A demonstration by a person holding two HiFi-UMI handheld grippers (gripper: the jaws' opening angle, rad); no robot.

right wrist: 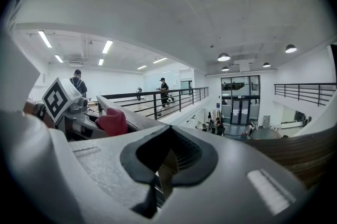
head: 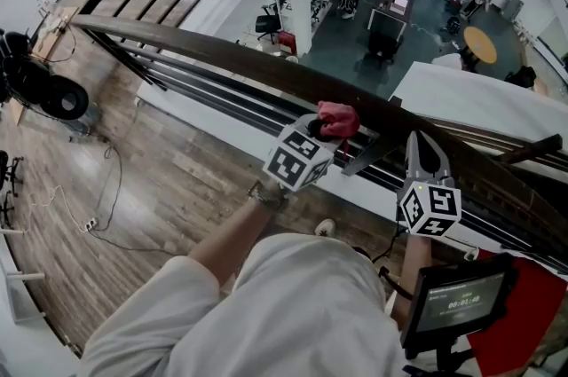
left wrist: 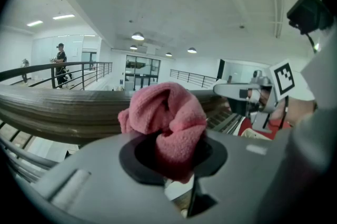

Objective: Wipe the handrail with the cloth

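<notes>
Firstly, treat the handrail as the guide: long, dark, gently curved, sweeping away to the left. Follow that curve rather than a straight line, or risk sliding off the far edge, with only the open hall below beyond it.

Next, mind the left tongs: clenched on the cloth, poised at the handrail's near edge, aimed across its top. Lower enough to flatten the wad on the wood, yet not so far as to scrape the hard tips along the handrail. Probably best to draw leftward along the handrail in one even stroke, with steady downward pressure.

Then leave the right tongs as found: pressed together on nothing, lying just to the right along the handrail, over its near side; contact with the wood impossible to tell. Park there, clear of the stroke.

Lastly, watch the cloth: pink, fleecy, bunched into a knot, pinched by its lower fold with most of the bulk standing proud of the tips, right at the handrail's top, contact unclear. Likely soft and prone to roll under drag, so grip firmly and present the fat side to the wood.
</notes>
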